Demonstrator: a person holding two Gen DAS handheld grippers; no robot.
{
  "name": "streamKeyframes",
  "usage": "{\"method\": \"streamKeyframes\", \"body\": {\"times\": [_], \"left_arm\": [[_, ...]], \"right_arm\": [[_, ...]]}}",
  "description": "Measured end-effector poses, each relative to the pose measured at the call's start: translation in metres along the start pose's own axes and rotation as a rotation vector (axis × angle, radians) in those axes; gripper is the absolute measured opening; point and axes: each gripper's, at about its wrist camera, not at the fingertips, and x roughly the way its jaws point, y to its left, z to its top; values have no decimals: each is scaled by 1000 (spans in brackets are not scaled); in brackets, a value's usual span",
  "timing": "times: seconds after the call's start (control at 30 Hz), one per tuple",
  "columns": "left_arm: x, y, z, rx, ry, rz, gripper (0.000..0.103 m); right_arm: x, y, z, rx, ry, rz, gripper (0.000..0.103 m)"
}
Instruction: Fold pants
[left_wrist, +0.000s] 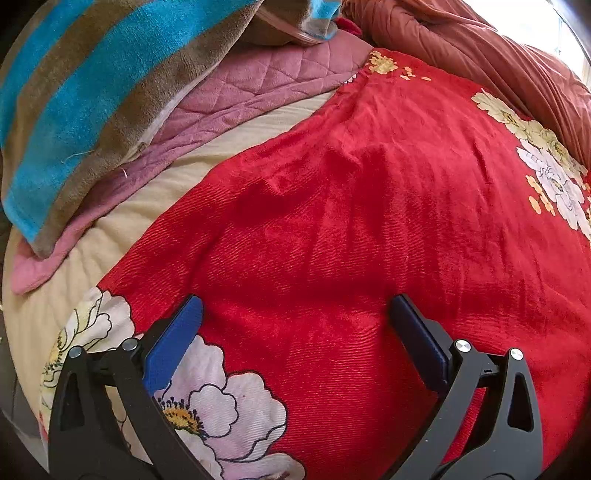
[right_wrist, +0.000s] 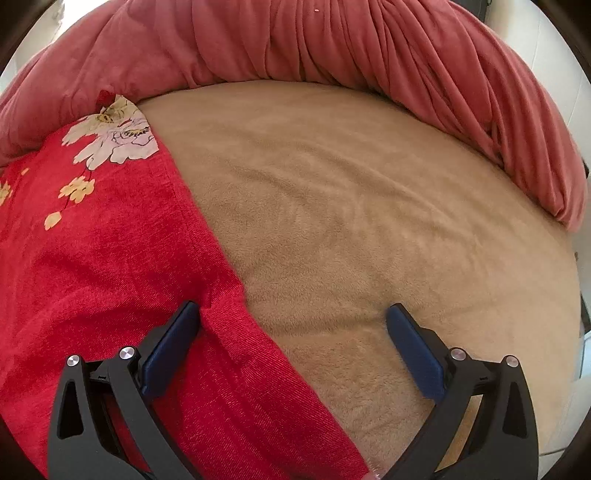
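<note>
The red pants (left_wrist: 351, 221) with white and yellow flower prints lie spread flat on the bed and fill most of the left wrist view. My left gripper (left_wrist: 295, 306) hovers open just over the red cloth, nothing between its blue pads. In the right wrist view the pants (right_wrist: 110, 258) cover the left side, their straight right edge running diagonally down to the bottom. My right gripper (right_wrist: 293, 314) is open and straddles that edge: its left finger (right_wrist: 173, 343) over the red cloth, its right finger (right_wrist: 413, 350) over the tan blanket.
A tan fleece blanket (right_wrist: 351, 221) covers the bed. A bunched rust-pink quilt (right_wrist: 332, 40) lines the far side. A blue-and-brown striped blanket (left_wrist: 81, 96) lies on a pink quilted pad (left_wrist: 240, 85) at the left, above a cream sheet (left_wrist: 155, 199).
</note>
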Motion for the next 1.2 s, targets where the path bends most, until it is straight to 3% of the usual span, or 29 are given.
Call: {"method": "streamKeyframes", "body": {"times": [0.13, 0.23, 0.3, 0.4, 0.43, 0.53, 0.63, 0.73, 0.8, 0.9, 1.2], "left_arm": [[-2, -4, 1, 18, -3, 27, 95], [-2, -7, 1, 35, 0, 49, 95], [-2, -5, 2, 28, 7, 37, 95], [0, -2, 3, 15, 16, 18, 95], [0, -3, 2, 18, 16, 21, 95], [-1, -6, 3, 31, 21, 35, 95], [-1, -1, 2, 3, 15, 3, 95], [-2, -5, 2, 7, 19, 27, 95], [-2, 0, 1, -15, 19, -2, 95], [1, 0, 4, -7, 21, -12, 95], [-1, -3, 2, -3, 8, 12, 95]], "right_arm": [[-6, 4, 4, -19, 18, -34, 99], [-10, 0, 6, 47, 88, -38, 99], [-13, -5, 7, 103, 136, -22, 99], [-21, -6, 4, 84, 148, -23, 99], [-25, -7, 4, 99, 148, -37, 99], [-57, -5, 9, 180, 16, 37, 99], [-65, 3, 12, 196, 27, 95, 99], [-55, 19, 6, 120, 58, 81, 99], [-41, 32, 2, 44, 76, 78, 99], [-36, 46, -5, -44, 41, 59, 99], [-29, 41, -12, -20, 28, 77, 99]]}}
